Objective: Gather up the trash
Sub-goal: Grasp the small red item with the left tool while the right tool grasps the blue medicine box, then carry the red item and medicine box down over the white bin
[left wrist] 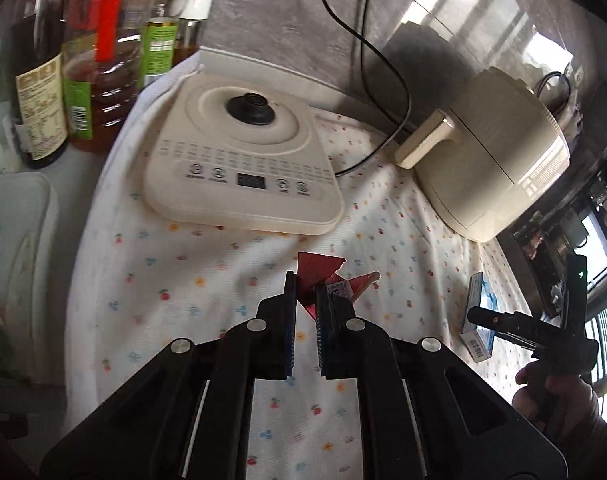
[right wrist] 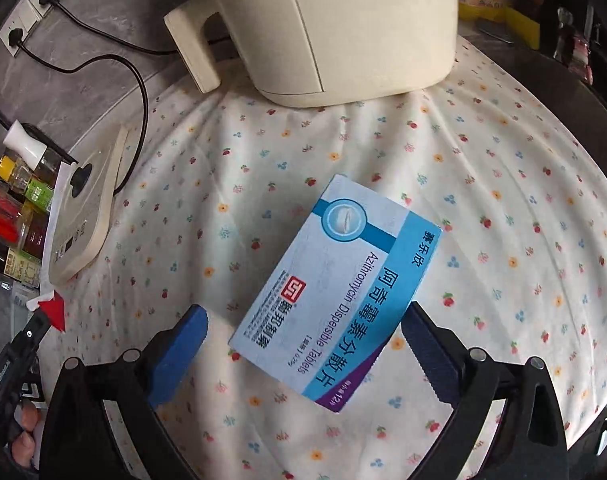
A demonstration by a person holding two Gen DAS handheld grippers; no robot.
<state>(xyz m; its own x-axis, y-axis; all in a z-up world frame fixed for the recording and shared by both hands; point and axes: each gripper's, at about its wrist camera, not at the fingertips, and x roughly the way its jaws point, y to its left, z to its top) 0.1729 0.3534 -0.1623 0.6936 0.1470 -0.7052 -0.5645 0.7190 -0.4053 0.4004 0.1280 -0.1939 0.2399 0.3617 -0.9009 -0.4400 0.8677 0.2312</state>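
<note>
step: gathering scraps | left tool [left wrist: 306,286] clenched on red wrapper [left wrist: 319,276] | right tool [right wrist: 303,324] released, straddling medicine box [right wrist: 335,292] on table [right wrist: 503,208] | next: likely close on box

Bench cloth [right wrist: 483,152]: soft matt cotton, slightly rumpled, small floral print. Medicine box [right wrist: 335,292]: smooth printed cardboard, slight sheen. Red wrapper [left wrist: 317,276]: thin glossy torn foil or paper. Cream appliance [right wrist: 335,28] and base [left wrist: 243,168]: smooth satin plastic. Gripper fingers [right wrist: 427,348]: ridged blue pads, matt black plastic.
</note>
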